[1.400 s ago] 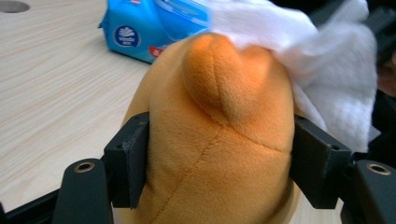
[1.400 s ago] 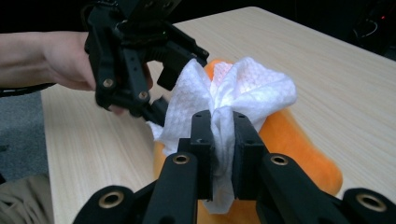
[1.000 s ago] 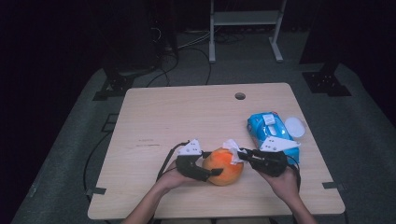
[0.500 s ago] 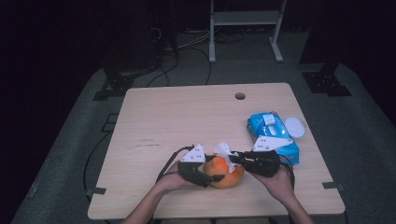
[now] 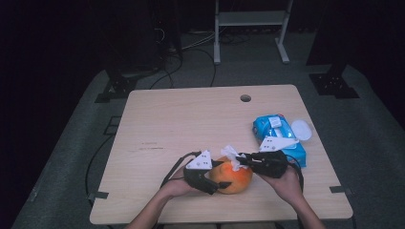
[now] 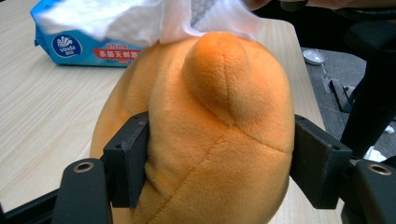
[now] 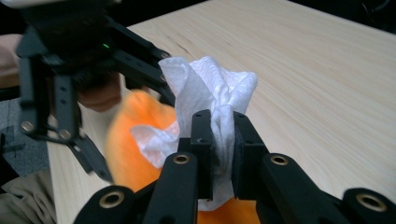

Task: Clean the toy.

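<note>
An orange plush toy (image 5: pixel 232 179) sits near the table's front edge, and my left gripper (image 5: pixel 216 180) is shut on it from the left. In the left gripper view both black pads press into the orange plush toy (image 6: pixel 205 135). My right gripper (image 5: pixel 241 161) reaches in from the right, shut on a crumpled white wet wipe (image 5: pixel 230 154) that rests on the toy's top. The right gripper view shows the white wet wipe (image 7: pixel 212 100) pinched between the jaws of my right gripper (image 7: pixel 222 140), with the toy (image 7: pixel 137 140) just beyond. The wipe (image 6: pixel 140 18) drapes over the toy's upper end.
A blue pack of wet wipes (image 5: pixel 277 136) lies at the right of the wooden table (image 5: pixel 191 119), with a round white lid (image 5: pixel 301 130) beside it. A cable hole (image 5: pixel 245 98) sits near the far edge. A dark stand and cables are on the floor beyond.
The right gripper has moved left with the wipe, from beside the toy to over its top. The left gripper keeps its hold on the toy.
</note>
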The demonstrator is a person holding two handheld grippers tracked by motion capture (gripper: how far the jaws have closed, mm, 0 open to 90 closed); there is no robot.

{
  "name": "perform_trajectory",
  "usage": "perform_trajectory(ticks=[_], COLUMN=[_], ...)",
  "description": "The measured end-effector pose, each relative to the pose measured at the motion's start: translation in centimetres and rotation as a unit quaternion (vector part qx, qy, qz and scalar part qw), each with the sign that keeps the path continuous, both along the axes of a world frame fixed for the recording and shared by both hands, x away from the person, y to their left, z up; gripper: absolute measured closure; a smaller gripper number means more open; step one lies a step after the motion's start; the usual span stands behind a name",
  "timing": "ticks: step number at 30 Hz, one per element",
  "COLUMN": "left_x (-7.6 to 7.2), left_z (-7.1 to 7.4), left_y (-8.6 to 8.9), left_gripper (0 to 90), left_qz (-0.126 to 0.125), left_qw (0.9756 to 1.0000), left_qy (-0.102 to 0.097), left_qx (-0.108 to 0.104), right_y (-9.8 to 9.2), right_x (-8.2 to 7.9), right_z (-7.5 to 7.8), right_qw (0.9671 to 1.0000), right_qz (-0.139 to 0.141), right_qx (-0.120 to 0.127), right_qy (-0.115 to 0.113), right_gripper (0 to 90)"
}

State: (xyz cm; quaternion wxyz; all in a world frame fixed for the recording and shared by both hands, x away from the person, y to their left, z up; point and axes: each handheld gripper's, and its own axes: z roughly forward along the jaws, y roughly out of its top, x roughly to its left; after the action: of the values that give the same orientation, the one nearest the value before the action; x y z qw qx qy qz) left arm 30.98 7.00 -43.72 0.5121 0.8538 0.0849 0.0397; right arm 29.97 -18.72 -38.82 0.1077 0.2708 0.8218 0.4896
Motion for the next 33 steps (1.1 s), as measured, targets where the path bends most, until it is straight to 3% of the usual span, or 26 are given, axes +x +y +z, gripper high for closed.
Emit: perform_trajectory(ticks=[5,8,15,20,27,29,33], left_x=[0.0,-0.1,-0.2,-0.5,-0.5,-0.5,-0.3], left_z=[-0.1,0.0,-0.2,-0.2,-0.2,-0.1,-0.1], left_y=[0.0,-0.2,-0.3,-0.5,-0.6,-0.5,-0.3], left_gripper=[29.4,29.4,29.4,29.4,29.4,29.4,29.5], left_qz=[-0.005,-0.004,0.002,-0.004,-0.014,-0.015,-0.016], left_qw=[1.0,1.0,1.0,1.0,0.9998,0.9998,0.9997], left_qy=[-0.003,-0.005,-0.002,-0.008,-0.015,-0.014,-0.013], left_qx=[0.0,0.001,-0.002,0.003,0.006,0.007,0.008], right_y=[-2.1,-2.3,0.1,2.2,1.8,1.2,0.0], right_x=[-0.1,-0.6,-1.4,-0.4,1.7,1.9,1.8], right_z=[-0.7,-0.5,0.7,1.1,0.0,-0.3,-0.4], right_qw=[0.9997,0.9997,0.9995,0.9987,0.999,0.9989,0.9991], right_qz=[-0.013,-0.008,0.03,0.049,0.03,0.024,0.012], right_qx=[0.0,-0.002,0.001,-0.001,-0.009,-0.001,-0.002], right_qy=[0.022,0.023,0.012,0.008,0.031,0.041,0.04], right_gripper=[80.6,80.8,80.8,80.9,80.9,80.8,80.8])
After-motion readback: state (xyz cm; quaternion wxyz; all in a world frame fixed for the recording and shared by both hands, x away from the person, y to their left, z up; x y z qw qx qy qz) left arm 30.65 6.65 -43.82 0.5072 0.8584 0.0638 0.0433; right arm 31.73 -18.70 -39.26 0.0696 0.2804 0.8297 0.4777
